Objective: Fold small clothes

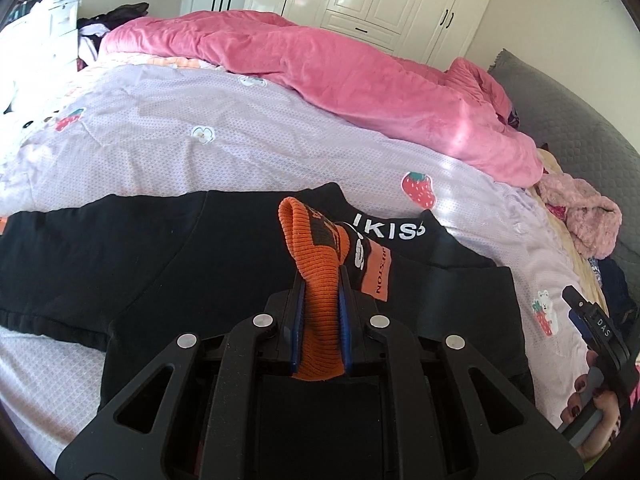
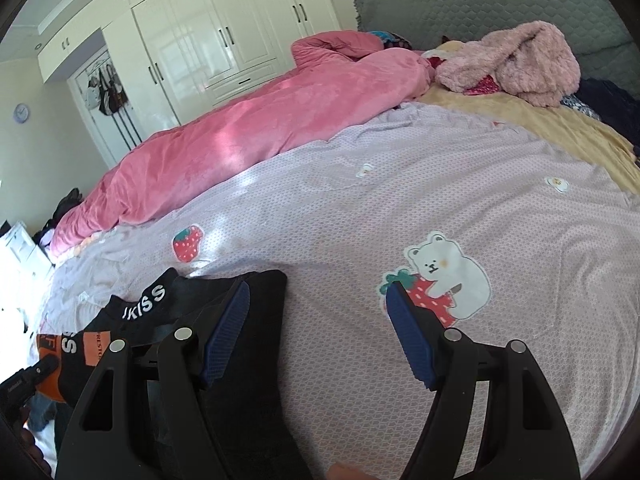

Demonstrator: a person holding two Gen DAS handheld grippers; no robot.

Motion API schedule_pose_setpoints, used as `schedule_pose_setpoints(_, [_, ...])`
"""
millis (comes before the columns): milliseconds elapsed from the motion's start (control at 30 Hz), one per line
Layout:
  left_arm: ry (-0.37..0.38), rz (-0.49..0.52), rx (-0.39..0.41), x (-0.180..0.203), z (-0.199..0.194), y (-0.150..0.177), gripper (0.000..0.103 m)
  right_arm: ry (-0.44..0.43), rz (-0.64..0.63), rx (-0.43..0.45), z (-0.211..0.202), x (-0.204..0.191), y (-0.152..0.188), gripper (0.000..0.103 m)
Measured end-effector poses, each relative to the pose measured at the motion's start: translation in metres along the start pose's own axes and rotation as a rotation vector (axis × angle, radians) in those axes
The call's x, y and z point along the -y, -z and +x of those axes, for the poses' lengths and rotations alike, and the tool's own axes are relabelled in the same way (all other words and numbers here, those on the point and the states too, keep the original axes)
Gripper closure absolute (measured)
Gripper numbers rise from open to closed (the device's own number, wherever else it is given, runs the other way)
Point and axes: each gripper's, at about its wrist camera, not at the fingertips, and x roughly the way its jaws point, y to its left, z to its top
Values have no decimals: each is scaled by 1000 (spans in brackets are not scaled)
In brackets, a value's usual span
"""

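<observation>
Left hand-held gripper (image 1: 322, 280) is clamped narrowly on the orange ribbed cuff (image 1: 316, 252) of a black garment (image 1: 160, 264) (white lettering at its collar) spread on the lilac bedspread (image 1: 200, 148). Right hand-held gripper (image 2: 318, 304) stands wide, holding nothing, one finger over the garment's edge. Pink quilt (image 1: 360, 80) lies bunched beyond.

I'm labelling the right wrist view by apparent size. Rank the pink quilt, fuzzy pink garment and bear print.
1. pink quilt
2. fuzzy pink garment
3. bear print, though it lies nearer the camera, so true size is unsure.
</observation>
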Motion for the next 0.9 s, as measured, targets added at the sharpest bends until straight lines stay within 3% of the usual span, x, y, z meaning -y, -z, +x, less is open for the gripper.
schedule_pose_setpoints(267, [-43, -16, 33, -11, -9, -1, 84, -7, -48, 1, 0, -11, 2, 33])
schedule_pose_setpoints(400, [-45, -6, 31, -10, -11, -1, 84, -14, -63, -1, -1, -14, 3, 33])
schedule_pose_setpoints(900, [-79, 114, -114, 5, 30, 27, 76, -114, -279, -14, -5, -70, 20, 33])
